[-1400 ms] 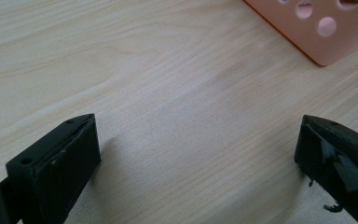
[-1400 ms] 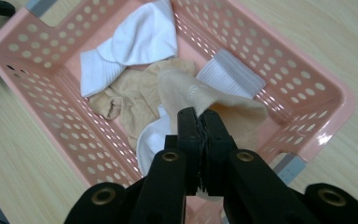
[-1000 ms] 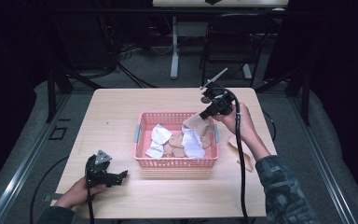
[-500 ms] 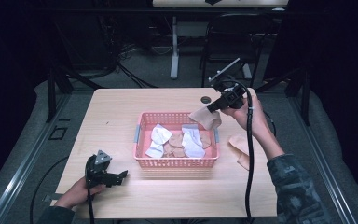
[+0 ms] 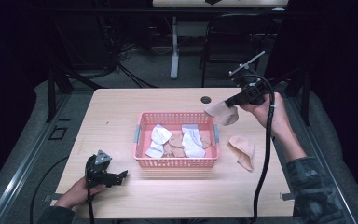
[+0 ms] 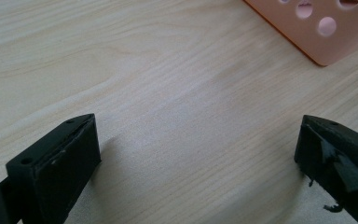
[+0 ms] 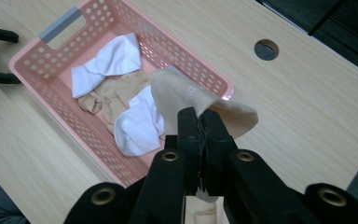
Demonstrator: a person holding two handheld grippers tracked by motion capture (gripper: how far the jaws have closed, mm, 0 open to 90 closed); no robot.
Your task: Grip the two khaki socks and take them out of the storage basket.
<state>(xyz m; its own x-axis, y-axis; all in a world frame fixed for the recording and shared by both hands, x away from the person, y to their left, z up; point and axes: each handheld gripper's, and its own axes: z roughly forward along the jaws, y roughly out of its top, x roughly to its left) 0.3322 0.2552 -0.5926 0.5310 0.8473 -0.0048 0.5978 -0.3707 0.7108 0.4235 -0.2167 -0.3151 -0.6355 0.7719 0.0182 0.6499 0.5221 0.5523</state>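
Beige sock (image 5: 223,113) hangs in the air just past the right end of the pink basket (image 5: 177,162), above the desk (image 5: 121,112), pinched by 1 edge between the closed fingers (image 7: 189,135) of the right gripper (image 5: 230,101). Left gripper (image 5: 116,176) rests on the desk near the basket's left corner, fingers (image 6: 56,163) spread, nothing between them. 1 beige sock on the desk (image 5: 243,150). Risk: shallow edge grip; a quick swing could slip the fabric free, or the trailing end may catch the basket rim.
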